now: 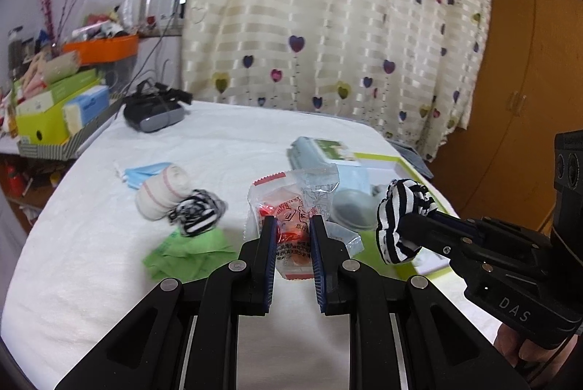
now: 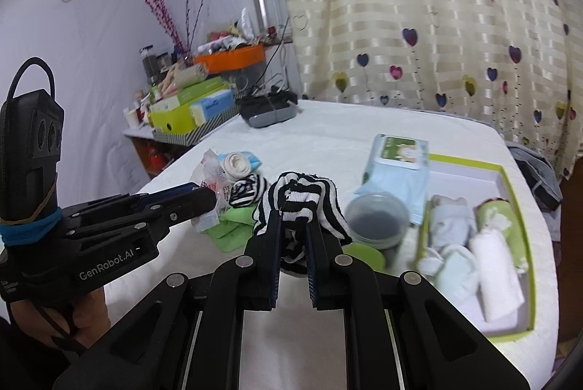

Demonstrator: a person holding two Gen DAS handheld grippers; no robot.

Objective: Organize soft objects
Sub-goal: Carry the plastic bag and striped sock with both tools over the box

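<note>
My right gripper (image 2: 293, 226) is shut on a black-and-white striped sock roll (image 2: 302, 200), held above the bed beside the green-rimmed box (image 2: 524, 226); it also shows in the left wrist view (image 1: 400, 219). My left gripper (image 1: 291, 226) has its fingers around a clear packet with red contents (image 1: 288, 208), with a gap showing at each side. A second striped sock roll (image 1: 198, 211), a white bandage roll (image 1: 164, 189), a green cloth (image 1: 189, 251) and a blue mask (image 1: 142, 173) lie on the white bed.
The box holds rolled white, blue and green cloths (image 2: 473, 237). A round lidded jar (image 2: 377, 219) and a wipes pack (image 2: 399, 153) sit by the box. A black headset (image 1: 153, 109) lies at the bed's far end. A cluttered shelf (image 1: 58, 106) stands to the left.
</note>
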